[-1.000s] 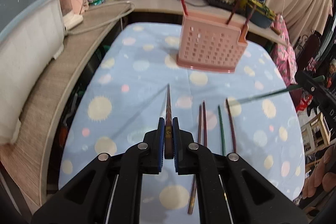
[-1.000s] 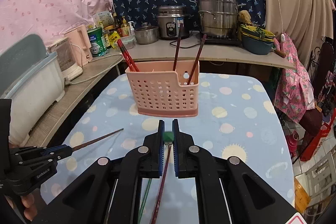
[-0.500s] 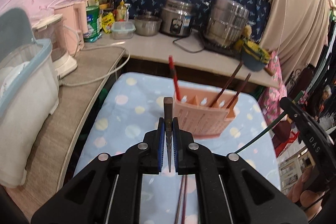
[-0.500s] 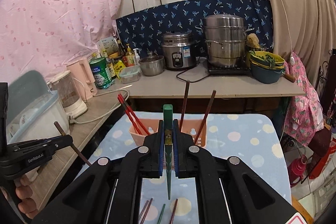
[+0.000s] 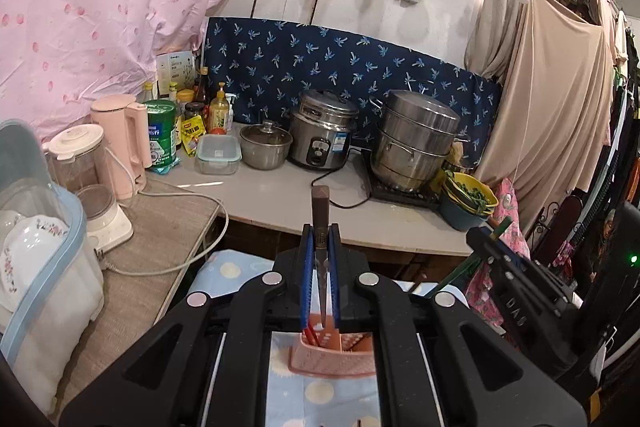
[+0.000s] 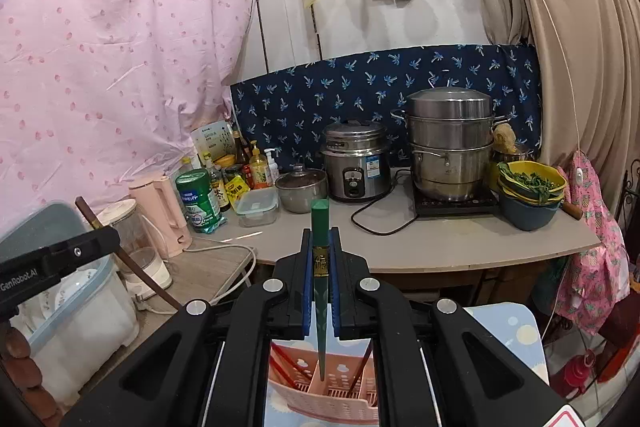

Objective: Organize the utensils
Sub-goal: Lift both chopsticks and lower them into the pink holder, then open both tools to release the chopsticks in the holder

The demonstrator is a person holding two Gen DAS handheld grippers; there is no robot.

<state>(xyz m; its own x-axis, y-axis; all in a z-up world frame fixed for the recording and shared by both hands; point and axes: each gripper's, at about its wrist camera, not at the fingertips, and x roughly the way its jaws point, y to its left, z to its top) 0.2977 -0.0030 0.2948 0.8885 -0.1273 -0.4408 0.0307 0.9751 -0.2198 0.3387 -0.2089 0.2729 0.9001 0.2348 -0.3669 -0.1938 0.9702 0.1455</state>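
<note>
My left gripper (image 5: 320,247) is shut on a brown chopstick (image 5: 320,211) held upright, its tip pointing down over the pink utensil basket (image 5: 332,359). My right gripper (image 6: 320,247) is shut on a green chopstick (image 6: 320,227), also upright, its tip reaching down into the pink basket (image 6: 324,395). Red chopsticks (image 6: 282,363) and a brown one (image 6: 362,365) stand in the basket's compartments. The right gripper (image 5: 496,239) shows at the right of the left wrist view, and the left gripper (image 6: 102,235) at the left of the right wrist view.
A counter (image 6: 440,239) behind holds a rice cooker (image 6: 356,163), steamer pot (image 6: 452,143), small pot (image 6: 300,191), bottles and a pink kettle (image 6: 160,211). A dish box (image 5: 36,267) stands left. The dotted blue tablecloth (image 5: 224,271) lies below. A pink cloth (image 6: 592,251) hangs right.
Both grippers lifted their chopsticks off the table, tilted them upright and brought them over the pink basket. The basket now sits low between the fingers in both views.
</note>
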